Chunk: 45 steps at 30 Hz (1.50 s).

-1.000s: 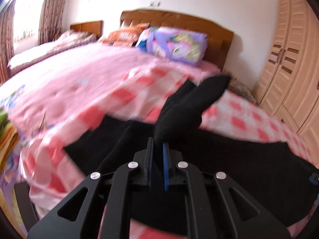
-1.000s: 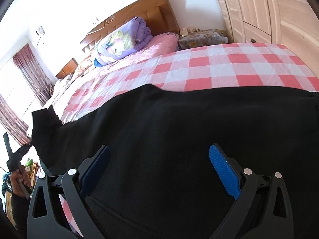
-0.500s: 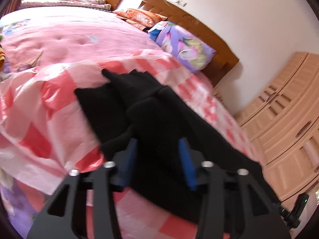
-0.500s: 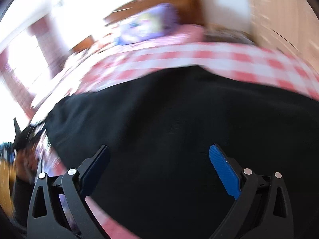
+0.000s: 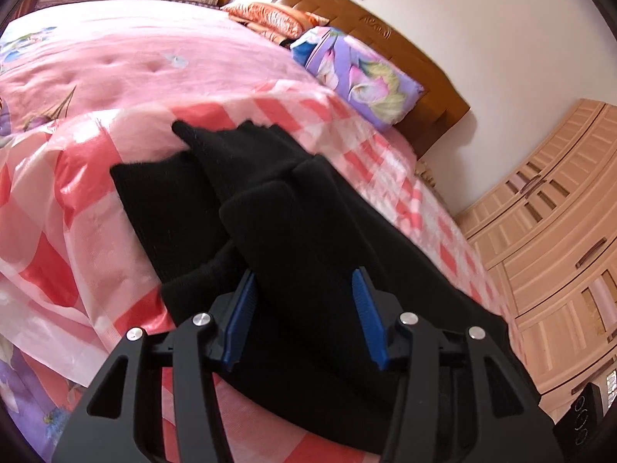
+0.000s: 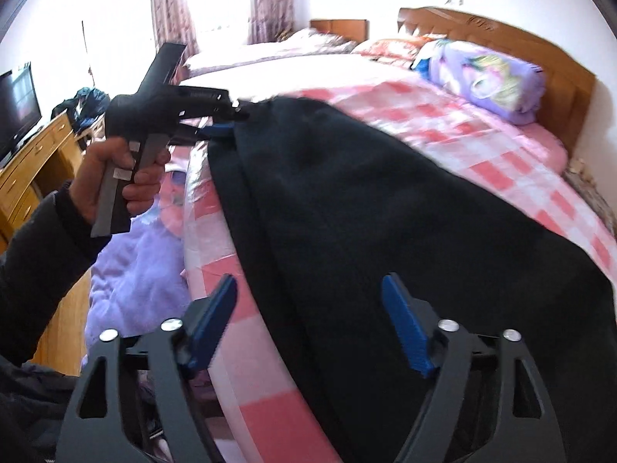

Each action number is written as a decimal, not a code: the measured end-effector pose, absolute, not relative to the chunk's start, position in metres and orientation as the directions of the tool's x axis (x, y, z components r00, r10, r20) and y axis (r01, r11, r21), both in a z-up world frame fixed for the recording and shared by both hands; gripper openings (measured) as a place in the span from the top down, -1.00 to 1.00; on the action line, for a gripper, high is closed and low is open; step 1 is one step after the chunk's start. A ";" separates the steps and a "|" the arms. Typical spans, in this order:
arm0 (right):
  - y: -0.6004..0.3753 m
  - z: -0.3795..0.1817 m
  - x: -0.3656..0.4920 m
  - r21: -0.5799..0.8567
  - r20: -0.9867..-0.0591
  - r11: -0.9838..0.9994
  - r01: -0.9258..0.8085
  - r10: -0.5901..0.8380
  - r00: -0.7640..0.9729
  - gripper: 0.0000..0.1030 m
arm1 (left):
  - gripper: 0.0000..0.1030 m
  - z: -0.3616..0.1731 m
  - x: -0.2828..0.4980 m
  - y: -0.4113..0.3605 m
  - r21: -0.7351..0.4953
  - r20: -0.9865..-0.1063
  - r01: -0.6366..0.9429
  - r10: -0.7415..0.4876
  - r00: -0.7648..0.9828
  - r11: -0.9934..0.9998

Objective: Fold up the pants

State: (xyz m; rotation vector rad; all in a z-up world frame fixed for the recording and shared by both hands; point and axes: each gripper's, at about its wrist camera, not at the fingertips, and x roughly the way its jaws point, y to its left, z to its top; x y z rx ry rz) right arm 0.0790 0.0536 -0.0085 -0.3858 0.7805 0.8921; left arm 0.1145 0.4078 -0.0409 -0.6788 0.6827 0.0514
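Right gripper (image 6: 308,324) closing over soft, limp black pants (image 6: 385,212), nothing pinched; left gripper (image 5: 304,312) open; grab near hem.

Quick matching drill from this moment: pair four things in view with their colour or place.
Things:
1. pants
2. pillow
3. wardrobe
4. television

Descriptions:
A. purple, floral, against the headboard
B. dark screen on a wooden cabinet
C. black, lying on the checked sheet
D. light wood, beside the bed

Pairs: 1-C, 2-A, 3-D, 4-B
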 end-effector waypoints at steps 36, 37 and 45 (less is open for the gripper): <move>0.059 -0.017 0.053 -0.160 -0.732 0.541 -0.826 0.497 0.467 0.90 | 0.86 -0.050 0.069 0.405 -0.537 -0.604 -0.256 -0.154 0.782 0.804; 0.060 -0.019 0.054 -0.158 -0.729 0.542 -0.825 0.499 0.468 0.89 | 0.85 -0.056 0.069 0.409 -0.556 -0.589 -0.243 -0.171 0.790 0.795; 0.061 -0.016 0.045 -0.075 -0.747 0.513 -0.855 0.539 0.388 -0.26 | -0.13 -0.041 0.067 0.421 -0.526 -0.588 -0.291 -0.094 0.804 0.799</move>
